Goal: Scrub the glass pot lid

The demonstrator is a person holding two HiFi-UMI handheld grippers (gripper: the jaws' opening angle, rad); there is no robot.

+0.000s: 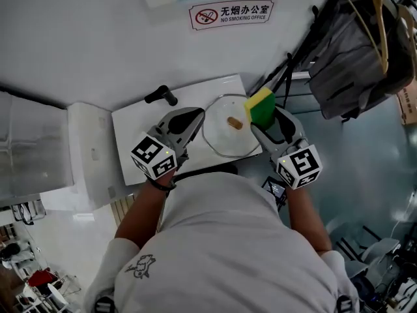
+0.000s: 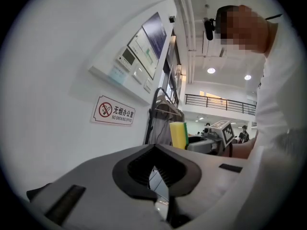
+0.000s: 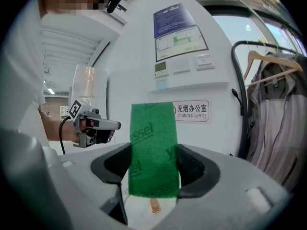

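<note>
In the right gripper view, the sponge (image 3: 153, 150) in the right tongs (image 3: 153, 169) hides the glass lid (image 1: 221, 143) except its knob (image 3: 154, 205). The person's torso (image 1: 221, 240) covers the worktop (image 1: 137, 142) at its near edge. Print on the wall notice (image 3: 180, 40) is too small to read.

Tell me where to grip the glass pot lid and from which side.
Its thin rim, from the left, where the left hand-held gripper pinches it: the round glass pot lid lies near flat, leaving its top free for the green-and-yellow sponge.

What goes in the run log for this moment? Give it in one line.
left gripper: shut on rim of glass pot lid | right gripper: shut on sponge | sponge: at lid's right edge, contact unclear
</note>
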